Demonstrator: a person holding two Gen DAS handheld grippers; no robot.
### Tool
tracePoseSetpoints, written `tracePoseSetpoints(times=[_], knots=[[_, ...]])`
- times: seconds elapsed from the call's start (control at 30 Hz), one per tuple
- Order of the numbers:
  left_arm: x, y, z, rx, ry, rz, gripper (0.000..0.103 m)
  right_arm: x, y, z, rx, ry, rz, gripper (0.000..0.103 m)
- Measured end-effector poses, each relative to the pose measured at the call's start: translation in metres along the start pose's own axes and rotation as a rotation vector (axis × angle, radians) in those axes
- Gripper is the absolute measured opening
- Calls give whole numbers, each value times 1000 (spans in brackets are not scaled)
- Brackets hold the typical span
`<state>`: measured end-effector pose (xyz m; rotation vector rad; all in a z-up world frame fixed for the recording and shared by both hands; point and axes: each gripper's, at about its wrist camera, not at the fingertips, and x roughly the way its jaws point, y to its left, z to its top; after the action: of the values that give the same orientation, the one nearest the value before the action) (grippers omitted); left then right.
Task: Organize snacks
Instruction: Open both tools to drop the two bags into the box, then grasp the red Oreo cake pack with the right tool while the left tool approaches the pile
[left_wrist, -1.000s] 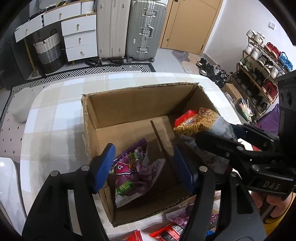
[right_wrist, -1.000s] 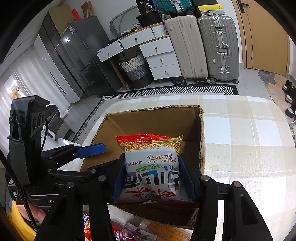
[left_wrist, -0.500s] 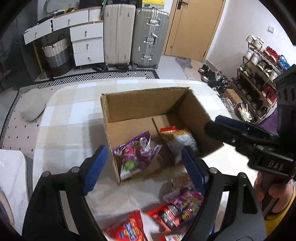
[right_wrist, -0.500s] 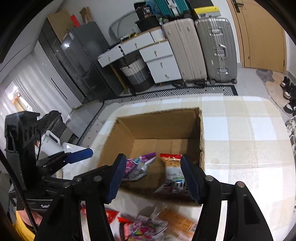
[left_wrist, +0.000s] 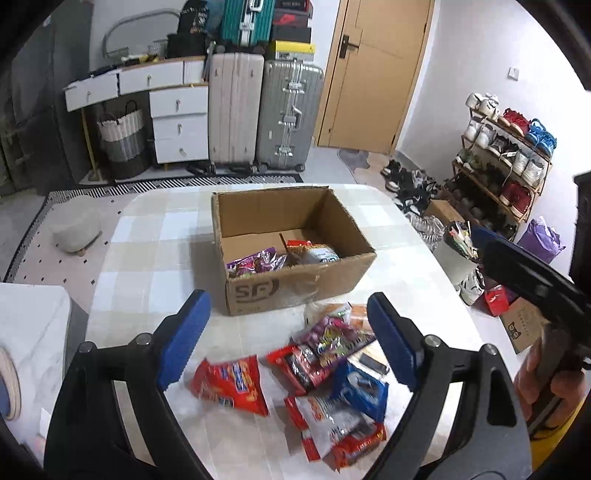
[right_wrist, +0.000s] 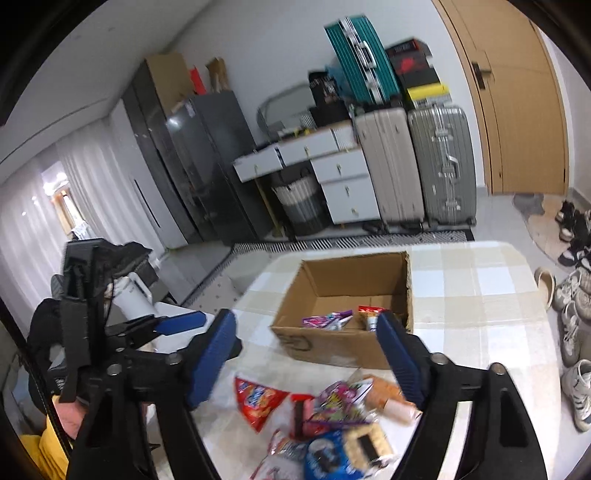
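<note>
An open cardboard box (left_wrist: 291, 288) stands mid-table. Inside it lie a purple snack bag (left_wrist: 255, 264) and a noodle packet (left_wrist: 314, 253). My left gripper (left_wrist: 286, 301) hovers in front of the box, above a loose pile: a red bag (left_wrist: 232, 384), a purple bag (left_wrist: 332, 336), a blue pack (left_wrist: 362, 391). Its jaws are opening, with nothing between them. My right gripper (right_wrist: 304, 319) hangs beside it, also short of the box (right_wrist: 332, 347); its jaws are opening and hold nothing. The pile's red bag (right_wrist: 258, 402) and blue pack (right_wrist: 328, 458) lie below it.
A checked cloth covers the round-cornered table (left_wrist: 155, 266). A white surface (left_wrist: 29, 332) adjoins its left side. Suitcases (left_wrist: 288, 118) and white drawers (left_wrist: 177, 125) stand along the far wall, and a shoe rack (left_wrist: 506, 162) is on the right. A hand (left_wrist: 546, 373) holds the right gripper.
The right gripper let go of the noodle packet and the left released the purple bag; both now lie in the box. Both grippers widened and drew back and up, bringing the snack pile into view.
</note>
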<state>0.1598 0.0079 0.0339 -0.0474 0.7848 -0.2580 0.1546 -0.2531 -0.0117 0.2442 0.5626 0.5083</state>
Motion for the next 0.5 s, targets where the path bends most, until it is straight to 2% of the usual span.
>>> tracePoseSetpoints(times=[0.1, 0.3, 0.37, 0.4, 0.5], knots=[[-32, -4, -17, -3, -35, 3, 87, -37, 13, -18, -4, -71, 24, 91], [-90, -7, -56, -24, -82, 1, 89, -85, 44, -46, -65, -130, 48, 92], [-103, -5, -68, -26, -97, 4, 95, -99, 55, -57, -89, -150, 49, 98], [-111, -4, -75, -28, -104, 8, 103, -105, 59, -63, -96, -158, 44, 99], [-132, -4, -97, -29, -126, -9, 102, -118, 66, -78, -113, -182, 46, 100]])
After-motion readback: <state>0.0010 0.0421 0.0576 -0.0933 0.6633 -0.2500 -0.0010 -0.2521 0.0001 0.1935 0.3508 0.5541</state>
